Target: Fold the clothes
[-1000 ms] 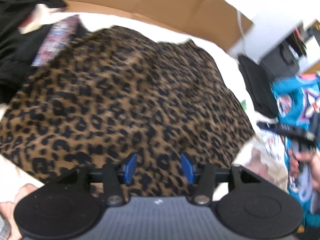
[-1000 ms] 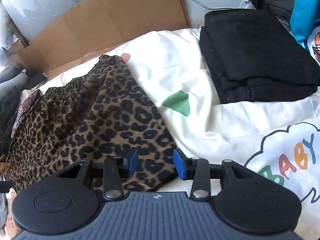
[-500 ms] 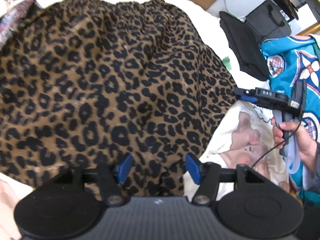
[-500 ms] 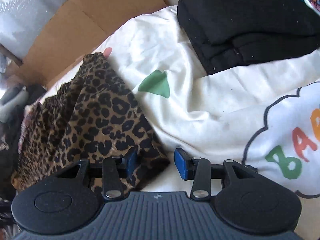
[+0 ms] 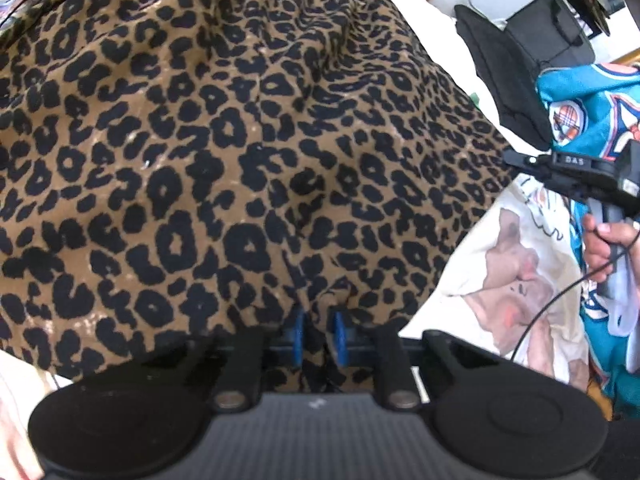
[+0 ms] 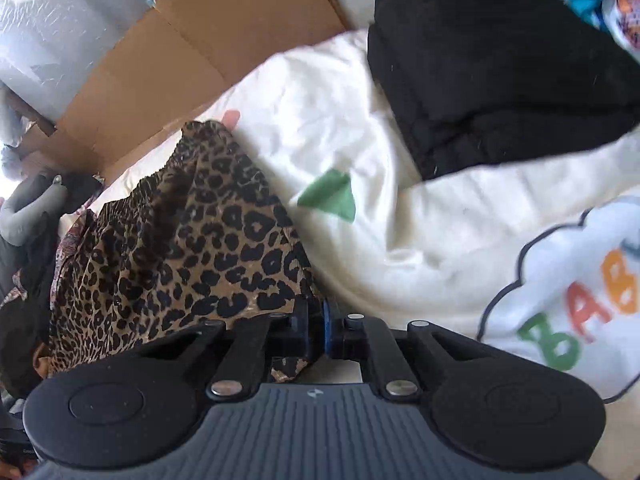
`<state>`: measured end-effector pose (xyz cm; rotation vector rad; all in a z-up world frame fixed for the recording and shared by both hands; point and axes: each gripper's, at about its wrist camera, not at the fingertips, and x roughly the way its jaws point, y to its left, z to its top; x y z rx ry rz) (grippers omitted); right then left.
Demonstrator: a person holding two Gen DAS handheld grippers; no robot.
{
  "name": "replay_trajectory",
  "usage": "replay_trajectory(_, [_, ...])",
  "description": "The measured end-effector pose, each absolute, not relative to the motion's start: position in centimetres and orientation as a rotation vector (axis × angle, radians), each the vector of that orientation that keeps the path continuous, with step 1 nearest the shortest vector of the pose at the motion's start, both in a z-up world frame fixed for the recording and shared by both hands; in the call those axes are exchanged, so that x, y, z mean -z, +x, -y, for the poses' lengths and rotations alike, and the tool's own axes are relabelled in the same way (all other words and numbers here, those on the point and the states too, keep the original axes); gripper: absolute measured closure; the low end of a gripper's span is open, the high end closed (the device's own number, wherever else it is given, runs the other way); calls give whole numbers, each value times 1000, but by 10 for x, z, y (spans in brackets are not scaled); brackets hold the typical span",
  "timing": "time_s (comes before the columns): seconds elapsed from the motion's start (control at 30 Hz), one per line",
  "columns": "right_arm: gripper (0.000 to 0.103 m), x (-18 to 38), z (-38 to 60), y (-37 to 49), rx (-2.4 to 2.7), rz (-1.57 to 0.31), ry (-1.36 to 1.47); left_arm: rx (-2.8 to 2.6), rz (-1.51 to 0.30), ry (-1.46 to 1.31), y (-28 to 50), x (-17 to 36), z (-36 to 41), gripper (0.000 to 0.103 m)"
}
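Note:
A leopard-print garment point(image 5: 248, 152) lies spread on a white printed sheet point(image 6: 360, 140) and fills most of the left wrist view. My left gripper point(image 5: 319, 332) is at its near hem; the jaws are closing, and a pucker of the fabric is pinched between the blue pads. My right gripper point(image 6: 316, 328) is at the garment's point(image 6: 192, 256) right corner, jaws closing with the pads almost together on a thin fold of the fabric. In the left wrist view the right gripper point(image 5: 516, 160) meets the garment's right edge, held by a hand point(image 5: 600, 240).
A folded black stack point(image 6: 500, 72) lies at the far right of the sheet. Brown cardboard point(image 6: 200, 52) stands behind the bed. A teal printed garment point(image 5: 580, 108) lies to the right. Dark clothes point(image 6: 24, 300) are piled at the left.
Both grippers were open over the garment's edge and have now closed on it. The left gripper has dropped closer to the hem; the right one has shifted onto the corner.

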<state>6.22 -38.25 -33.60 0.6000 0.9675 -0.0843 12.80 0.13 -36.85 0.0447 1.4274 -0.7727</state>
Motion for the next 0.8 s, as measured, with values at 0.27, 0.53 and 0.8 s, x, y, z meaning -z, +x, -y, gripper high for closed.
replay_trajectory(0.27, [98,322,389,69,162,-987,553,796,-1444,34,132,372,-5,89])
replay_trajectory(0.53, [53,361,400,64,138,-989,715,801,-1439,156,131,378,-5,83])
replay_trajectory(0.8, [52,380,397,50,144,-993,818,812,-1459,87,135,373,-13,85])
